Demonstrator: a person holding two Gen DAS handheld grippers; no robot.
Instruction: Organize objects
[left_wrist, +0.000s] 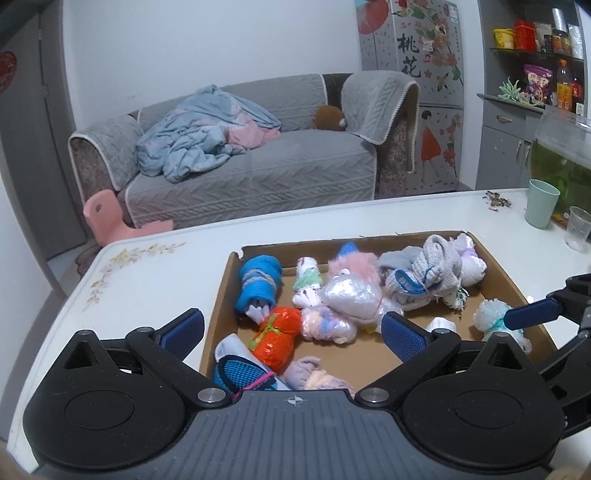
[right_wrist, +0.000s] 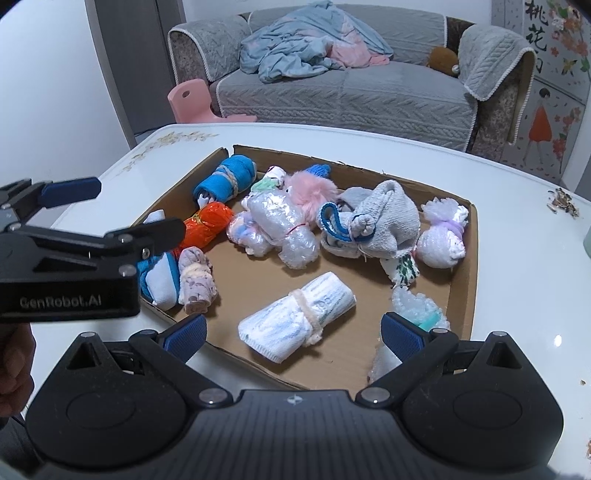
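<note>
My left gripper (left_wrist: 291, 332) wide open, empty, over orange roll (left_wrist: 276, 338) in box (left_wrist: 506, 280). My right gripper (right_wrist: 293, 334) wide open, empty, above white roll (right_wrist: 295, 325).

Left tongs (left_wrist: 291, 330) spread wide, empty; right tongs (right_wrist: 293, 332) spread wide, empty; both angled downward, side by side

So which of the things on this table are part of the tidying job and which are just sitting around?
Part of the job:
- shallow brown cardboard tray
- orange shiny wrapped bundle
- blue rolled sock bundle
- white rolled cloth tied with cord
- grey knitted sock bundle

Just lying about:
- mint green plastic cup
- clear plastic cup
- pile of seed husks
</note>
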